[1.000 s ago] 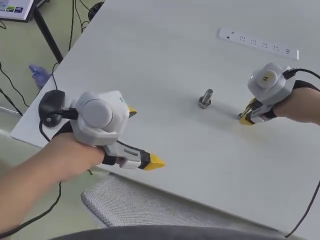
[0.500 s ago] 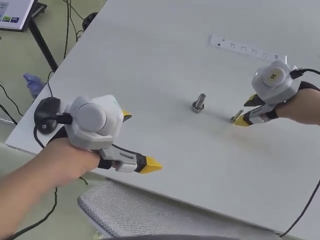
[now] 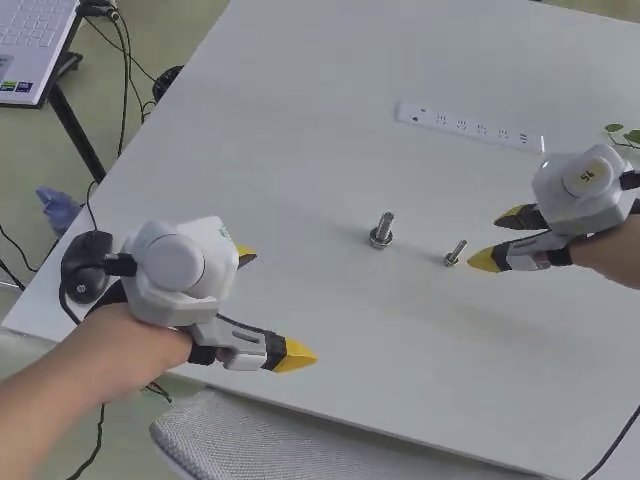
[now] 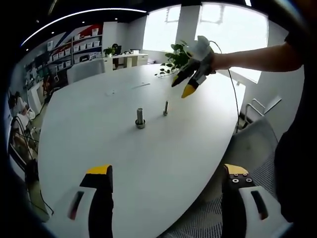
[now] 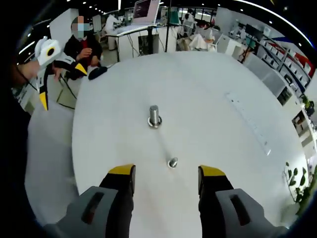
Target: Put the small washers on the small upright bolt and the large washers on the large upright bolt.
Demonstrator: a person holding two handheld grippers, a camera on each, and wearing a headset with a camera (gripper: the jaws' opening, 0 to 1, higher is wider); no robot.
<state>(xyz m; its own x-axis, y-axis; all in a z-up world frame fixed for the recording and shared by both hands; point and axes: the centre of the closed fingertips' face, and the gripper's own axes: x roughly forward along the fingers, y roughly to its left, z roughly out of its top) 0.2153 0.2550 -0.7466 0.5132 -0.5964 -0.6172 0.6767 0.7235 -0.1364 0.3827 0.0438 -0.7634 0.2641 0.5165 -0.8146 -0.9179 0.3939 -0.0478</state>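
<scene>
My left claw (image 3: pixel 273 303) at lower left and right claw (image 3: pixel 497 237) at mid-right both gape empty, so I'd fetch a washer, then lower it level over the small bolt (image 3: pixel 455 252) or large bolt (image 3: pixel 381 230) mid-frame.

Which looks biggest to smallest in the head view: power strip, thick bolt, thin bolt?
1. power strip, longest though farthest
2. thick bolt
3. thin bolt; both bolts stand near each other, so this order seems safe
</scene>
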